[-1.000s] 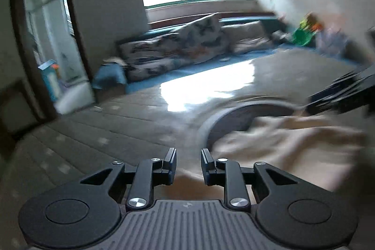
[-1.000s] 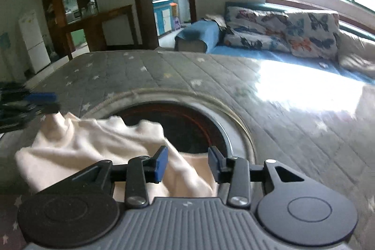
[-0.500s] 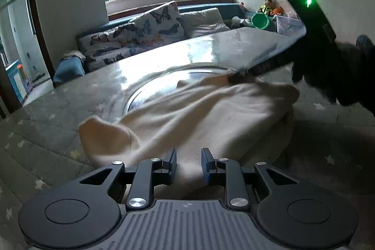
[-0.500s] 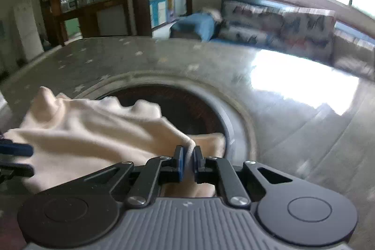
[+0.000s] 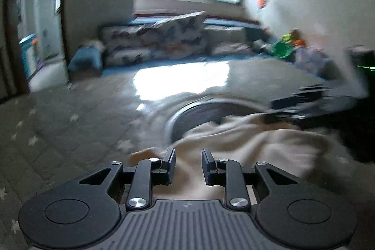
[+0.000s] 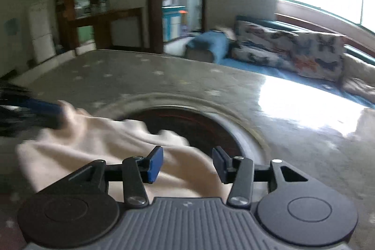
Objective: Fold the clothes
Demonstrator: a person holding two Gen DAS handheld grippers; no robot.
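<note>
We are standing both tongs over the cream cloth (image 6: 112,156), which is lying bunched at 7 o'clock of the round hole (image 6: 201,128) in the starry table (image 6: 145,72). The right gripper (image 6: 187,164) has just been opening wide and is gripping nothing. The left gripper (image 5: 188,166) is gaping a little, empty too. We should pinch two corners and pull flat.

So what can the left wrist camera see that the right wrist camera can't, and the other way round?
Only the left wrist view shows the green toy by the far wall and the right gripper reaching over the cloth. Only the right wrist view shows the white fridge, the wooden cabinet, and the left gripper at the cloth's far corner. Both show the cream cloth over the round ring, the starred table cover and the butterfly cushions.
</note>
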